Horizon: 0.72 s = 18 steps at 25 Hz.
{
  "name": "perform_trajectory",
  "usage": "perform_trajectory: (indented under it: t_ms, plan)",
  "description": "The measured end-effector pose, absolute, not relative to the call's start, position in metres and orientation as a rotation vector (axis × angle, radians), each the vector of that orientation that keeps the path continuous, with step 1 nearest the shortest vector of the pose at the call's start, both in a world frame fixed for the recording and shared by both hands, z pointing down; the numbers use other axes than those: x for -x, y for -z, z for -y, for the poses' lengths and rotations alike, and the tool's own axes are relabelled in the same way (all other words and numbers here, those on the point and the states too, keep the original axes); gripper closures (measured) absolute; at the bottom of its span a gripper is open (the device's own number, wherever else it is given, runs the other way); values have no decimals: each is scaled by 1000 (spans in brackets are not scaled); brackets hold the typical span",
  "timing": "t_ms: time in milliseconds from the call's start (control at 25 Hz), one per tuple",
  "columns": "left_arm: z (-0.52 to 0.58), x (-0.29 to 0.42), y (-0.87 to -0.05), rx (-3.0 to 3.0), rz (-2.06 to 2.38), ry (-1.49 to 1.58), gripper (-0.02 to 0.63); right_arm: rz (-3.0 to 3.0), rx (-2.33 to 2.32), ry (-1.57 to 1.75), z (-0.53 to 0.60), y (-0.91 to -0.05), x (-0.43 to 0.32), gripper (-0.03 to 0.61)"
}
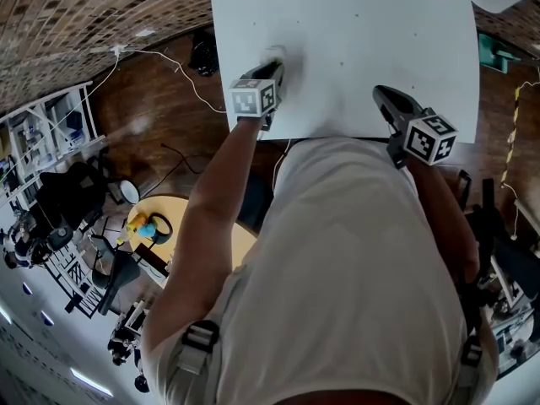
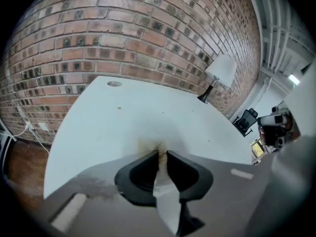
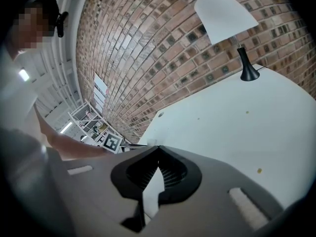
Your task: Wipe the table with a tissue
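One left gripper (image 1: 274, 64) and one right gripper (image 1: 382, 94) are showing, plus one tissue (image 2: 148, 142), one table (image 1: 363, 49) and one lamp (image 3: 224, 16).

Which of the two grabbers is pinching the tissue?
The left gripper: its jaws pinch the tissue that lies on the white table. The right gripper has its jaws closed together on nothing.

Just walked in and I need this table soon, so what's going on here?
A person is wiping the white table. The left hand-held gripper is clamped on a tissue and presses it onto the tabletop near the front edge. A yellowish smear shows at its tip. The right hand-held gripper is shut and empty, held near the same edge.
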<state>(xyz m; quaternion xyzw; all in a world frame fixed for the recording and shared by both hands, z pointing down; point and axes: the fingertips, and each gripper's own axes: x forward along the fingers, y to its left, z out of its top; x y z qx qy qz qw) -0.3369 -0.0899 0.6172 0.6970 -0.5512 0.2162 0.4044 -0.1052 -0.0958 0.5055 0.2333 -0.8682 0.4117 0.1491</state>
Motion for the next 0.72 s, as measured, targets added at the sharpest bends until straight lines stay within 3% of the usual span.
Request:
perform_trajectory:
  t_ms: [320, 720]
  plan:
    - [74, 295, -619, -1813, 1200, -292, 555, 2518, -664, -1165, 101, -499, 112, 571]
    - [83, 374, -580, -1705, 1469, 40, 555, 2534, -658, -1162, 100, -495, 118, 571]
